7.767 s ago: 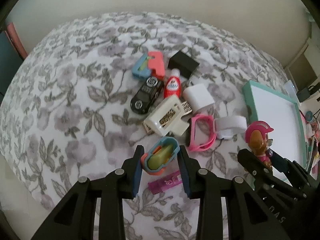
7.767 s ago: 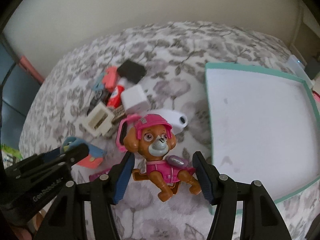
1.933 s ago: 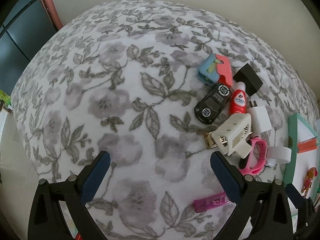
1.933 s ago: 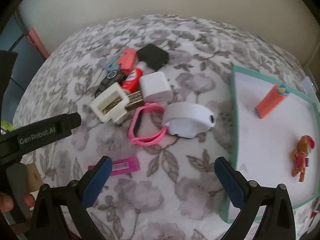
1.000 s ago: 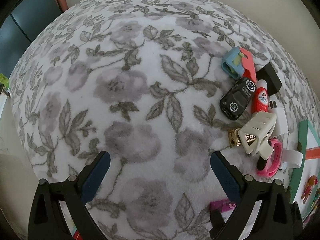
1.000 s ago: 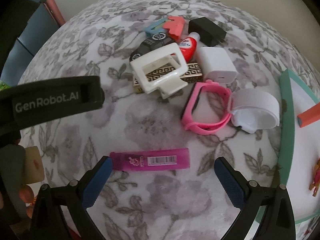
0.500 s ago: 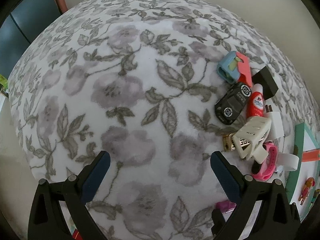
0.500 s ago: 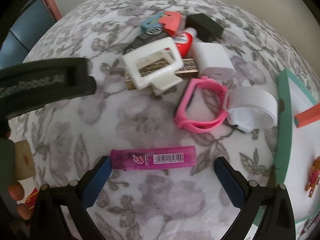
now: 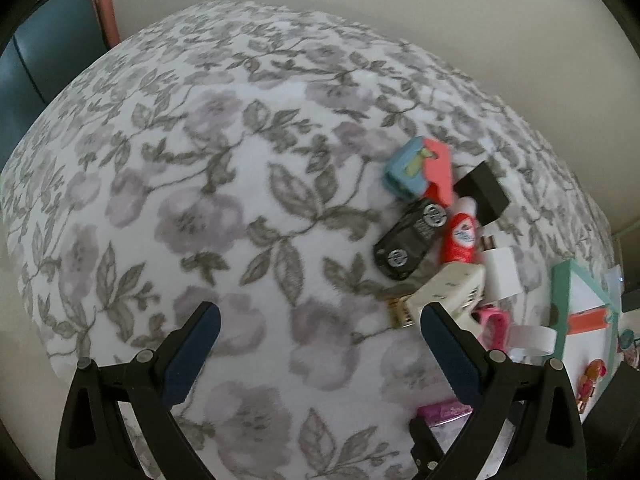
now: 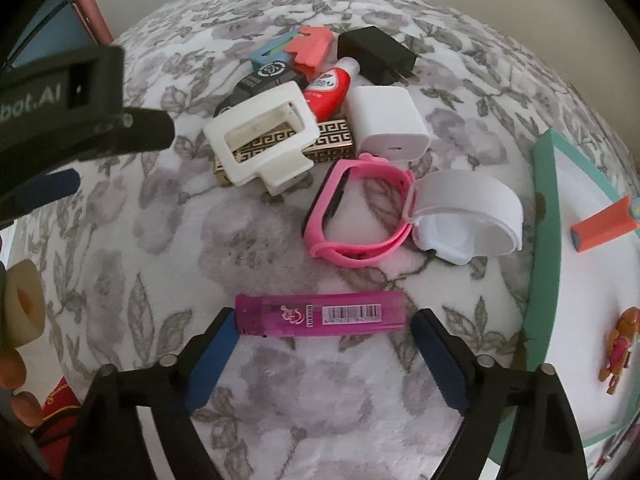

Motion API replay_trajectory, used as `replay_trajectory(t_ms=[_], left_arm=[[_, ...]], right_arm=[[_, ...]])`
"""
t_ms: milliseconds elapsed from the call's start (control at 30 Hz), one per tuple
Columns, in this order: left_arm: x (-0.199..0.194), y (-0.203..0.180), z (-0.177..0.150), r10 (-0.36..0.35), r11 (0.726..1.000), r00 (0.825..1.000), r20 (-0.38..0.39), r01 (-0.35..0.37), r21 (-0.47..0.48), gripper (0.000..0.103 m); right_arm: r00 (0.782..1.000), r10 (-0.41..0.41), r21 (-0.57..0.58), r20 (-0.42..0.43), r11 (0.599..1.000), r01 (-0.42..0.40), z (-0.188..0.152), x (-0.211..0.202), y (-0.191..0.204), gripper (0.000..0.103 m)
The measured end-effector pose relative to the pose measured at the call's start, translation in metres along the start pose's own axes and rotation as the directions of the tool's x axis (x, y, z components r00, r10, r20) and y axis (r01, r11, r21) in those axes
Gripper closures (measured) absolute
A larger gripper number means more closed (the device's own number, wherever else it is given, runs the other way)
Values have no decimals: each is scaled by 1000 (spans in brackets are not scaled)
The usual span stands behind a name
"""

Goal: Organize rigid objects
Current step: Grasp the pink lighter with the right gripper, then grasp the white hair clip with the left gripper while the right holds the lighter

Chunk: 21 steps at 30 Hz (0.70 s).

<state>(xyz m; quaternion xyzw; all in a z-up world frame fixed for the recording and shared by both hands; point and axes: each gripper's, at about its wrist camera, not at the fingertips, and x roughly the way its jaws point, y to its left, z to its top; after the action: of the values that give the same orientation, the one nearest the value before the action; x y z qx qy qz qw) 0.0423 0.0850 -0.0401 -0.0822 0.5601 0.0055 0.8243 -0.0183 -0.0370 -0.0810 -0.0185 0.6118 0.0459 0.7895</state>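
- While it lies flat on the floral blanket [image 10: 280, 240], the magenta lighter [image 10: 320, 315] shows a translucent body and a barcode label.
- Right gripper [image 10: 322, 332]: jaws have just been closing around it, left pad touching one end, right pad just apart.
- Left gripper [image 9: 318, 320]: spread wide, nothing between.

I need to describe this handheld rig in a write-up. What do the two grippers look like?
Both match: the right gripper and the left gripper have matte black plastic fingers with triangular cut-outs and silver pivot screws, tipped with dark blue pads. In the right wrist view, the left gripper's black housing carries white lettering ending "bot.AI". No cables show.
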Motion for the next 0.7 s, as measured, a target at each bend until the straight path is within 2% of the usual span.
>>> replay_trajectory(t_ms=[67,300,700], left_arm=[[-1,-5,1,-26,1000,1000,10,26,14,3],[1,-24,4,-81,995,997,13,80,60,3],[14,-70,9,-66,984,997,27,61,164,3]], right_arm=[[1000,3,4,2,1000,-3,0,0,-6,20],[1000,15,4,0,1000,-15,-1,-1,-21,20],[999,42,115,2,992,-42,-5,-8,-76,20]])
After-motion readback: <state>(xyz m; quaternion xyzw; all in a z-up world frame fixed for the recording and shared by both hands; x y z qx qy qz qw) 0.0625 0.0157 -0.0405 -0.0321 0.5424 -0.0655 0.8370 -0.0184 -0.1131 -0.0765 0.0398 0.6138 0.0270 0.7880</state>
